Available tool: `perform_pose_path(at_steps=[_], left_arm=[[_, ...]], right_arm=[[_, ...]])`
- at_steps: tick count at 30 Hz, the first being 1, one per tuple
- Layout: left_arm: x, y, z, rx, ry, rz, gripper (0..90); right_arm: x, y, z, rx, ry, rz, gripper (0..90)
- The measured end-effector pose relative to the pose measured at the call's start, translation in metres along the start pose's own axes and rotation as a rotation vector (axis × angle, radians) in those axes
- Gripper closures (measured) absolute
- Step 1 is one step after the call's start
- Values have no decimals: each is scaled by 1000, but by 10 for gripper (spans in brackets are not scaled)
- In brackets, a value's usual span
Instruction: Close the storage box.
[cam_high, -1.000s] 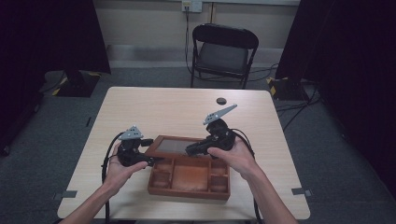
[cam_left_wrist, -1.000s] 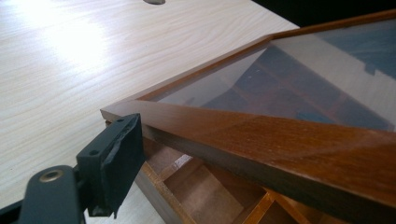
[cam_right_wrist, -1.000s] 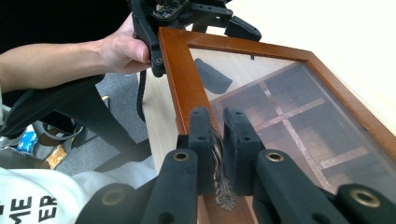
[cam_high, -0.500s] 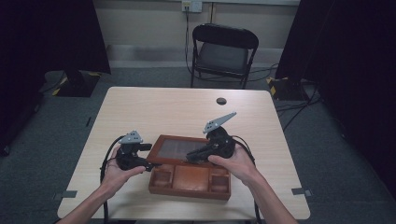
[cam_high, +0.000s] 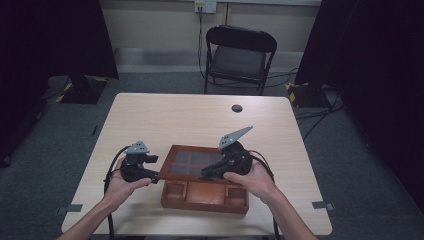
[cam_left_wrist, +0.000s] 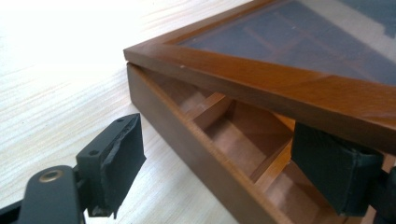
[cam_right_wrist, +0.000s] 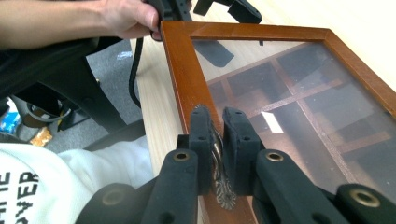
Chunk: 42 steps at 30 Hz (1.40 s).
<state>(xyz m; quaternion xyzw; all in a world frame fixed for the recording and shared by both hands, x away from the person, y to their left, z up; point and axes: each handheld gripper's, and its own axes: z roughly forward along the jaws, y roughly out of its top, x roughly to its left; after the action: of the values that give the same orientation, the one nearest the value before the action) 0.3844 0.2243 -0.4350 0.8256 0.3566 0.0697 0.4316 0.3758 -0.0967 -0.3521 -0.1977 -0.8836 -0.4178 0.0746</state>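
Note:
A brown wooden box (cam_high: 205, 197) with several compartments sits near the table's front edge. Its glass-paned lid (cam_high: 192, 162) hangs partly raised over it, hinged at the back. My right gripper (cam_high: 210, 172) is shut on the metal clasp (cam_right_wrist: 219, 186) at the lid's front frame, seen close at right gripper (cam_right_wrist: 218, 126). My left gripper (cam_high: 150, 175) stands open at the box's left front corner. One pad (cam_left_wrist: 116, 163) is outside the wall (cam_left_wrist: 187, 140) and the other pad (cam_left_wrist: 331, 172) is under the lid frame (cam_left_wrist: 261, 84). Its jaws have just been closing slightly, around the wall.
A small dark round object (cam_high: 237, 108) lies at the table's far side. A black folding chair (cam_high: 240, 52) stands beyond the table (cam_high: 175, 120). Bare tabletop lies left, right and behind the box. Cables trail from both grippers toward the front edge.
The lid has swung lower over the box, with the right gripper on its front edge coming toward me. The left gripper has stayed at the left corner.

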Motion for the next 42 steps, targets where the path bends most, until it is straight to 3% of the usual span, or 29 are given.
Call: perform_pose_path(at_steps=[14,21,30,42], left_arm=[[13,-4,3,23,34,-36,177],[24,-5,2,14,44,-75,184],[25,-5,-1,-6,51,-80,184],[22,-4,2,5,47,-69,184]], right_arm=[[3,-15,5,36,-3,-11,824],[4,-18,9,55,-6,-24,825],[10,-23,16,88,-31,-33,825],[11,-28,24,125,-36,-51,826]])
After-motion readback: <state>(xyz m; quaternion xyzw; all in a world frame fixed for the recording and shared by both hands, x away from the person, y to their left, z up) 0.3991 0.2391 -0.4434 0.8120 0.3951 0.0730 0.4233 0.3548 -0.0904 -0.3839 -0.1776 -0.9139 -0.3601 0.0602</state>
